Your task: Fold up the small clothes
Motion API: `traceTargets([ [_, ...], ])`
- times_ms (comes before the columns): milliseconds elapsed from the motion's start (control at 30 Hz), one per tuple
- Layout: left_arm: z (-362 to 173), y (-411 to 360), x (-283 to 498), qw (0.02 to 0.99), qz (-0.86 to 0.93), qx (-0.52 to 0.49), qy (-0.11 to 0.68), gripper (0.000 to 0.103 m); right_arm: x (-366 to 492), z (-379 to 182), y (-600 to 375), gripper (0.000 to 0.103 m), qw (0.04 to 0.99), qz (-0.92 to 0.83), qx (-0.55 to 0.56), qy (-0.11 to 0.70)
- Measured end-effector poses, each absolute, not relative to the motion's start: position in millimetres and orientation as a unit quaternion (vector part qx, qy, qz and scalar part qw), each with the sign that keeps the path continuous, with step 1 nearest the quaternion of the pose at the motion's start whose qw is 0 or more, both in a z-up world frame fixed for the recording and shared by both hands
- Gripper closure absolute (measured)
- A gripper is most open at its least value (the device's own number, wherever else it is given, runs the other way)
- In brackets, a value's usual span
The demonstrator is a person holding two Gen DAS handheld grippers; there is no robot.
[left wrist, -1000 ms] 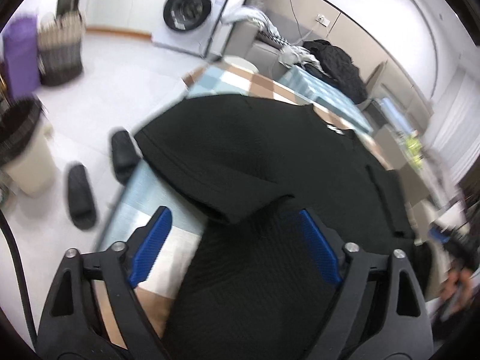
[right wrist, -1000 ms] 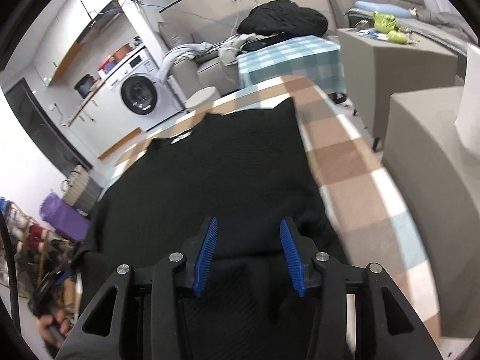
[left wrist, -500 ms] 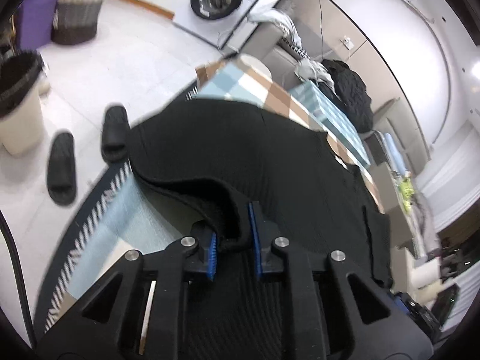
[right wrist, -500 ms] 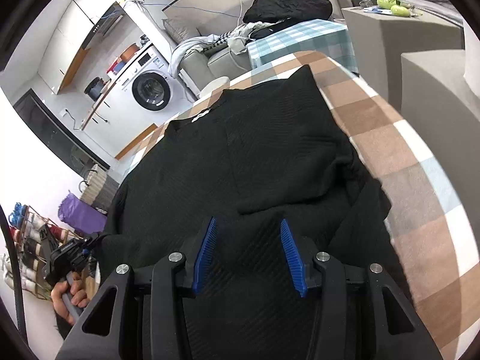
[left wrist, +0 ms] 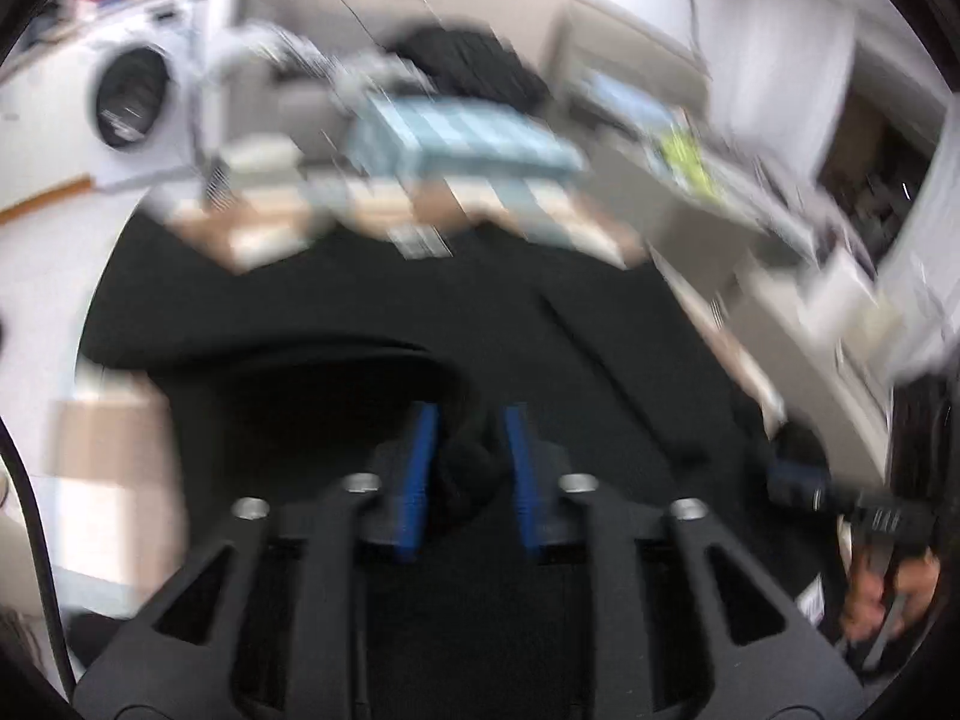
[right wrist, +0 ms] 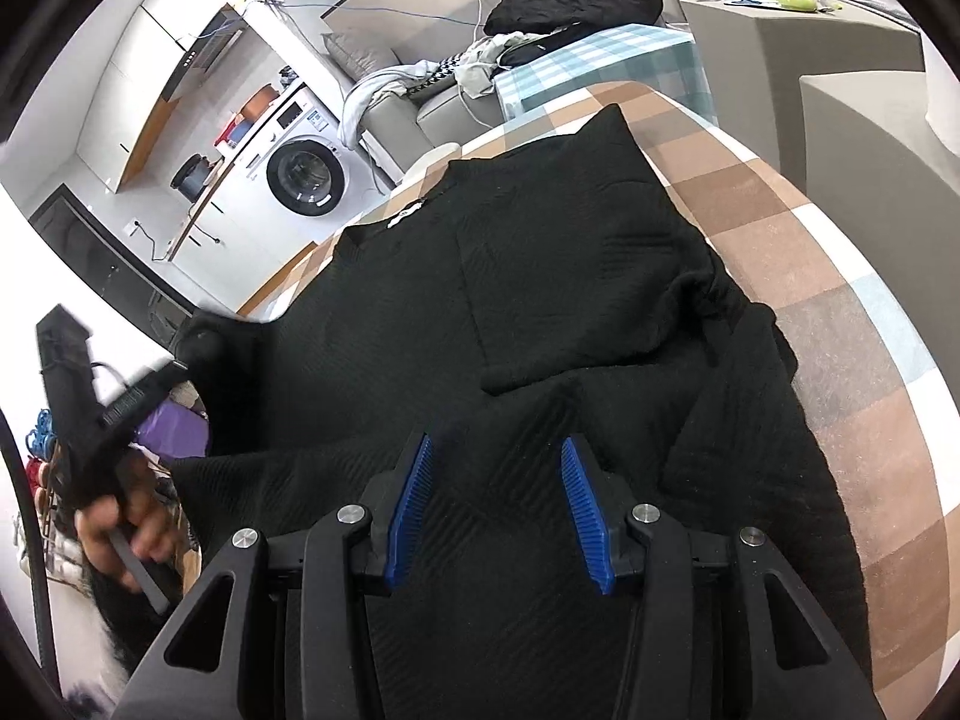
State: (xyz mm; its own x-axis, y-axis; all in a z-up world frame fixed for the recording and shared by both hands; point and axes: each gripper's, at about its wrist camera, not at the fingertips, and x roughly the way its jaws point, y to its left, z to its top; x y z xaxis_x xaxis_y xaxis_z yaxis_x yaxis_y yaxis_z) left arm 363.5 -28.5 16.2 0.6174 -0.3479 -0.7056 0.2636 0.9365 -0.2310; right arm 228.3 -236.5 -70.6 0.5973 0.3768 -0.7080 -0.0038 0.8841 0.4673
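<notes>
A black ribbed knit top (right wrist: 540,312) lies spread across a brown, white and pale blue checked cloth (right wrist: 810,276), filling the middle of the right wrist view. Its right sleeve is folded inward over the chest, neckline with a small white label toward the upper left. Its left edge is lifted in a bunch at the frame's left.

My claws' pads (right wrist: 409,507) are blue; the shirt (right wrist: 540,312) black; the table (right wrist: 780,228) checked brown, cream and pale blue.
</notes>
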Motion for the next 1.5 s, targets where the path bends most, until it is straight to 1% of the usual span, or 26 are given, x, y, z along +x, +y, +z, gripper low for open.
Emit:
traceTargets([
  [100, -2, -32, 354, 0.894, -0.157, -0.047, 0.416, 0.057, 228, -71, -240, 0.056, 0.866, 0.102, 0.213, 0.440],
  [167, -7, -21, 346, 0.893, -0.145, -0.065, 0.422, 0.055, 226, -70, -242, 0.054, 0.868, 0.101, 0.212, 0.437],
  [233, -8, -8, 339, 0.895, -0.124, -0.081, 0.422, 0.049, 225, -70, -243, 0.053, 0.869, 0.101, 0.212, 0.435],
  [400, -7, 28, 320, 0.907, -0.076, -0.105, 0.401, 0.048, 224, -69, -243, 0.053, 0.870, 0.103, 0.201, 0.439],
  [467, -2, 49, 303, 0.917, -0.047, -0.098, 0.383, 0.045, 219, -63, -247, 0.053, 0.874, 0.102, 0.190, 0.435],
  [533, 3, 65, 280, 0.924, -0.023, -0.090, 0.371, 0.033, 212, -53, -253, 0.053, 0.881, 0.101, 0.181, 0.425],
  [567, 7, 78, 262, 0.927, -0.010, -0.087, 0.364, 0.032, 205, -46, -259, 0.053, 0.887, 0.100, 0.173, 0.416],
  [600, 8, 87, 251, 0.930, 0.007, -0.084, 0.358, 0.028, 199, -41, -265, 0.049, 0.892, 0.095, 0.168, 0.410],
  [633, 8, 96, 241, 0.930, 0.018, -0.082, 0.356, 0.025, 192, -37, -272, 0.042, 0.896, 0.087, 0.160, 0.405],
  [700, 6, 114, 218, 0.929, 0.046, -0.086, 0.357, 0.024, 181, -35, -283, 0.037, 0.900, 0.069, 0.143, 0.405],
  [867, -18, 136, 195, 0.918, 0.066, -0.101, 0.378, 0.023, 171, -62, -306, 0.038, 0.881, 0.057, 0.133, 0.450],
  [900, -24, 139, 191, 0.915, 0.072, -0.101, 0.384, 0.023, 173, -68, -305, 0.045, 0.877, 0.064, 0.131, 0.457],
  [933, -28, 141, 190, 0.913, 0.074, -0.102, 0.389, 0.023, 174, -72, -303, 0.064, 0.876, 0.075, 0.129, 0.458],
  [967, -32, 141, 190, 0.911, 0.076, -0.102, 0.392, 0.023, 178, -77, -302, 0.074, 0.875, 0.085, 0.126, 0.459],
  [1000, -35, 141, 190, 0.911, 0.076, -0.103, 0.393, 0.023, 180, -79, -301, 0.089, 0.875, 0.088, 0.128, 0.459],
  [1033, -36, 142, 189, 0.911, 0.077, -0.102, 0.393, 0.023, 182, -79, -302, 0.095, 0.878, 0.096, 0.132, 0.451],
  [1133, -39, 144, 188, 0.909, 0.085, -0.102, 0.395, 0.023, 192, -71, -326, 0.097, 0.894, 0.057, 0.160, 0.414],
  [1200, -41, 142, 191, 0.907, 0.077, -0.106, 0.401, 0.023, 197, -70, -338, 0.097, 0.894, 0.047, 0.179, 0.409],
  [1233, -43, 141, 191, 0.905, 0.075, -0.105, 0.406, 0.023, 198, -70, -341, 0.089, 0.892, 0.050, 0.181, 0.411],
  [1267, -44, 139, 193, 0.904, 0.072, -0.104, 0.409, 0.023, 198, -71, -342, 0.085, 0.890, 0.057, 0.181, 0.414],
  [1300, -46, 137, 193, 0.902, 0.066, -0.103, 0.414, 0.024, 196, -72, -343, 0.071, 0.889, 0.062, 0.179, 0.417],
  [1333, -48, 135, 194, 0.900, 0.059, -0.102, 0.420, 0.024, 194, -73, -343, 0.061, 0.887, 0.069, 0.178, 0.419],
  [1467, -56, 125, 198, 0.893, 0.042, -0.094, 0.439, 0.024, 181, -82, -339, 0.059, 0.880, 0.109, 0.160, 0.433],
  [1500, -58, 123, 199, 0.891, 0.040, -0.093, 0.442, 0.024, 179, -84, -337, 0.057, 0.880, 0.110, 0.151, 0.436],
])
